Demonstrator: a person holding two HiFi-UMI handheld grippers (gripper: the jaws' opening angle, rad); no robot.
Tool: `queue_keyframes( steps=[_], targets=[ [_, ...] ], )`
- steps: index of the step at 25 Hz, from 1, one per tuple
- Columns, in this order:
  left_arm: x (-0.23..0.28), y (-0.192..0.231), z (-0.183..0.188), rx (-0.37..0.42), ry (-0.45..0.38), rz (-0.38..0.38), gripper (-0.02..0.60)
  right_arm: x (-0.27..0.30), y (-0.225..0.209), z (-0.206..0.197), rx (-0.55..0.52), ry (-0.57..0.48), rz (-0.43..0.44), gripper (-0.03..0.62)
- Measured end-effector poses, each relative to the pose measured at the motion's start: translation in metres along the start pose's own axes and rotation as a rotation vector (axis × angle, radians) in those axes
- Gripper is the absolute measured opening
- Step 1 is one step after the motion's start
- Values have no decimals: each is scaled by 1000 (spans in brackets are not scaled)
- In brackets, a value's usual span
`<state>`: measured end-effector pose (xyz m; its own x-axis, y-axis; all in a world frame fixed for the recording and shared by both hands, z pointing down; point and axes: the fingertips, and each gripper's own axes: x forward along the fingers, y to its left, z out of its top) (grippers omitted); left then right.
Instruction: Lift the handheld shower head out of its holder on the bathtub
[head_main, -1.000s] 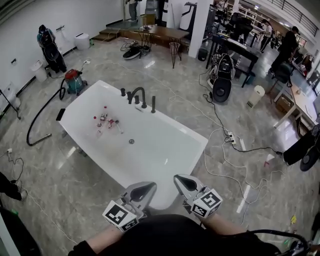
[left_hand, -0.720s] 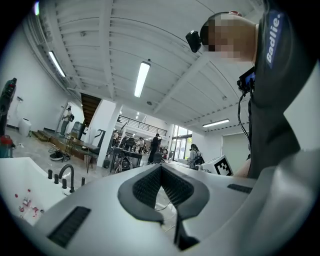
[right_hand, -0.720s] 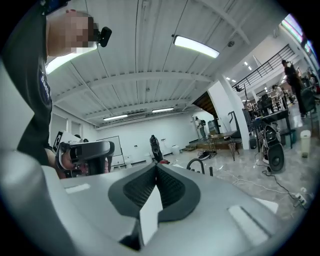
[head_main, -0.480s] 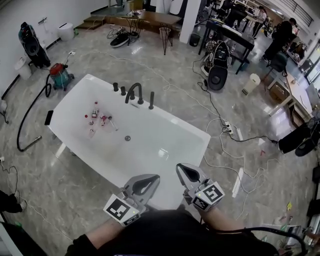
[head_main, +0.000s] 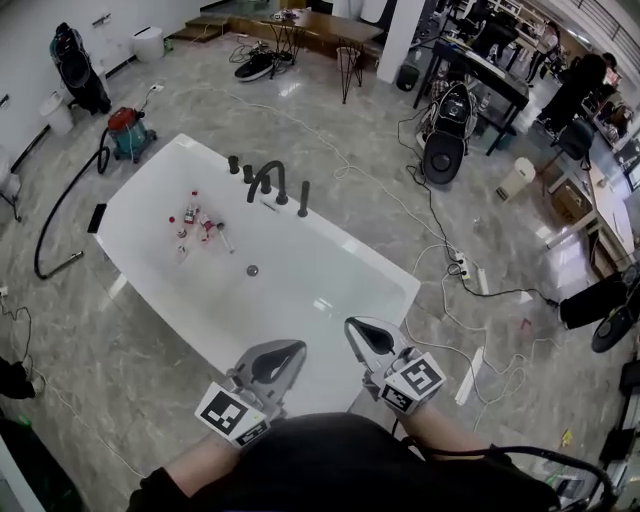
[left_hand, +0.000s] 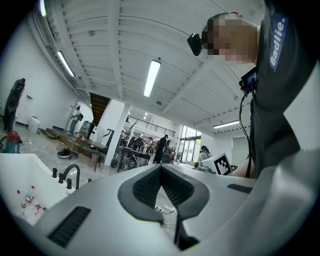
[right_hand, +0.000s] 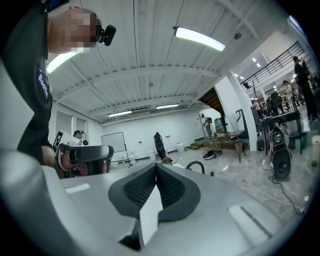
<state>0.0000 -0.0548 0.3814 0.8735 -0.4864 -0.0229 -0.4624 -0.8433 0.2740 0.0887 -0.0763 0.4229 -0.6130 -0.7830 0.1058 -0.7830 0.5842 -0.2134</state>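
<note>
The fingers of the left gripper are pressed together at the tips with nothing between them, as the left gripper view shows. The right gripper view shows the same of the right gripper: its ribbed pads meet and hold nothing.

Only the head view takes in the whole white bathtub. There both grippers hang side by side over its near end. The handheld shower head stands upright in its holder on the far rim, just right of the curved black spout and well apart from both grippers. Small bottles lie in the tub's far end.

The left gripper view catches the spout and the bottles low at its left, and the right gripper's marker cube. The right gripper view shows the spout with a short dark post just right of it, too small to tell what it is.
</note>
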Motion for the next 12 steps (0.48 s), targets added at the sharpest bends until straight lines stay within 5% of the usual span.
queue_keyframes(
  steps=[12],
  targets=[
    [39, 26, 4, 19, -9, 85, 0, 41, -70, 4, 2, 7, 57, 3]
  ],
)
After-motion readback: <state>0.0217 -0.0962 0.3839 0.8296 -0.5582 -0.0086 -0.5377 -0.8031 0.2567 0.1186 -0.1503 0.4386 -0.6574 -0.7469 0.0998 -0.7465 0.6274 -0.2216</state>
